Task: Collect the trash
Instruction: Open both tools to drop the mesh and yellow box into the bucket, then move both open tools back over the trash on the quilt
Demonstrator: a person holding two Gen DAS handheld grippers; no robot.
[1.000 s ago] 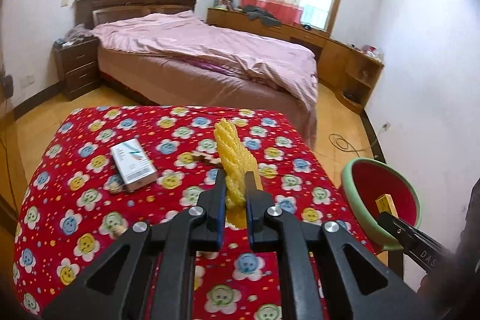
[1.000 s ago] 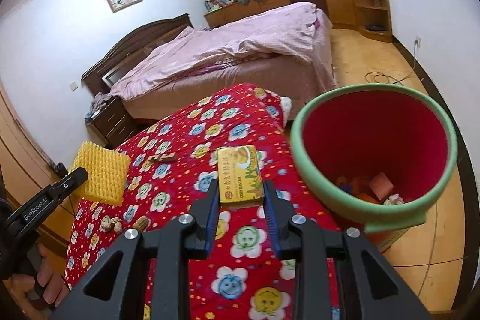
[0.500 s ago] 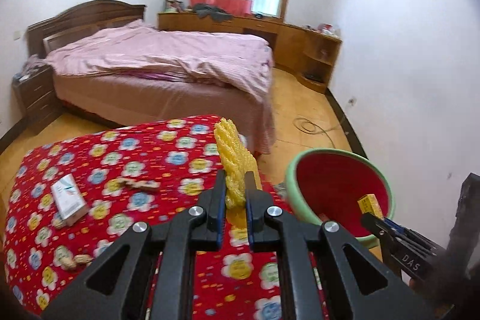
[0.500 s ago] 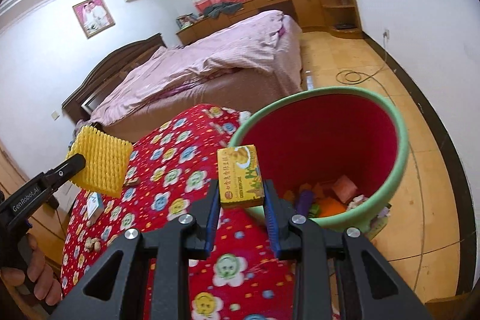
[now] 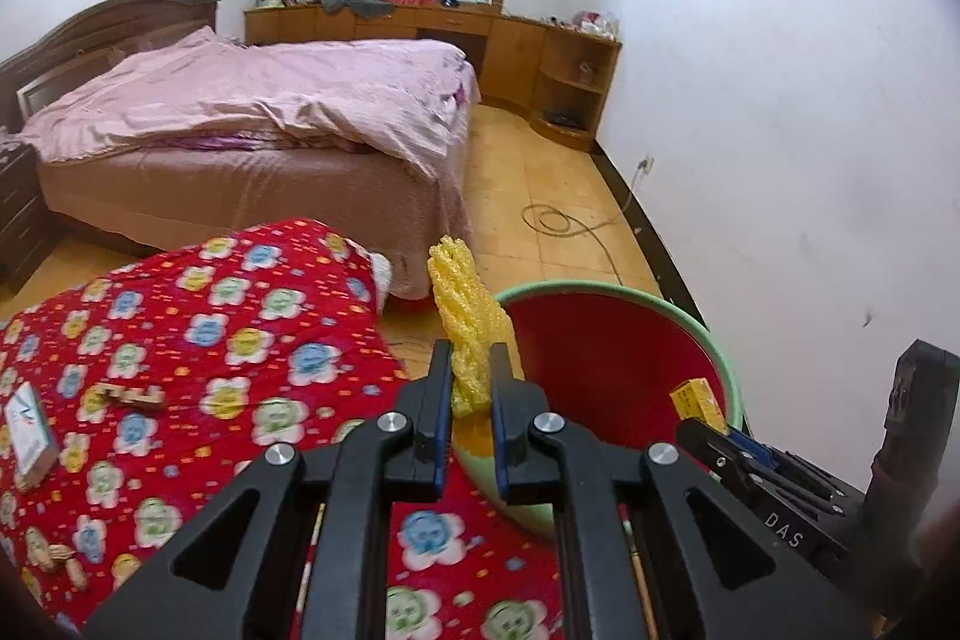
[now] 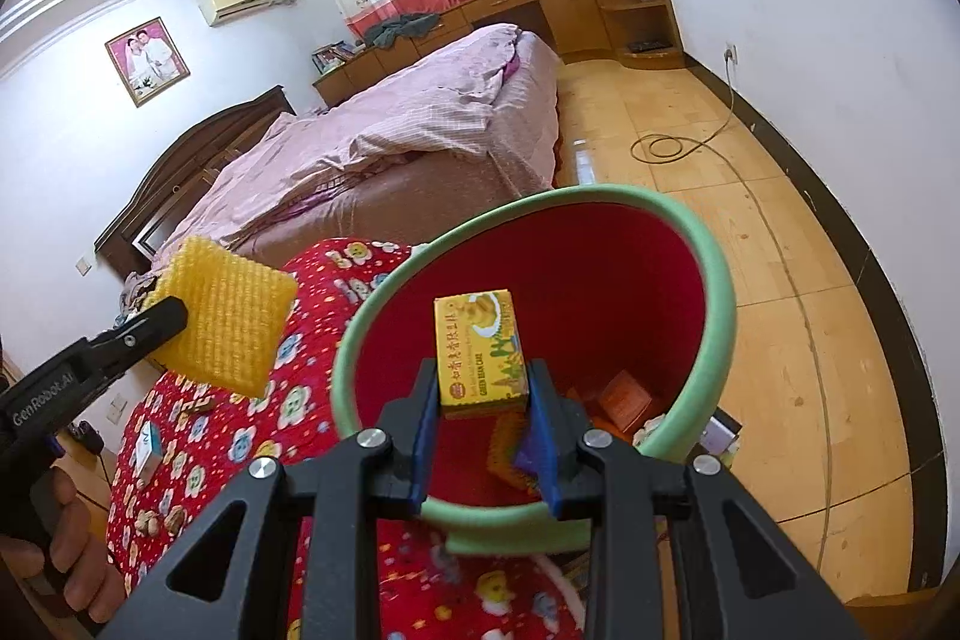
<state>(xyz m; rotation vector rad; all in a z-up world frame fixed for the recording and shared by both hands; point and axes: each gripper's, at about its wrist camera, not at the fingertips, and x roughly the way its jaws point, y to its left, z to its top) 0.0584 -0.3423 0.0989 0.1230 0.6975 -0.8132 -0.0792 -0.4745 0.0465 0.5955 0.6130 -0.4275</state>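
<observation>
Evidently, a yellow box (image 6: 480,349) is clamped by the right gripper (image 6: 483,400) above the bin (image 6: 714,292), ready for dropping; yellow foam mesh (image 5: 471,322) is pinched by the left gripper (image 5: 471,388) near its left rim.

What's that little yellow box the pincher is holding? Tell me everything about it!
The yellow box is small, rectangular and looks like cardboard, printed with a snack picture, red characters and the green words "Green Bean Cake". It seems closed and undamaged. The right gripper pinches its lower sides, holding it up over the open mouth of the bin, which is red inside with a green rim.
</observation>
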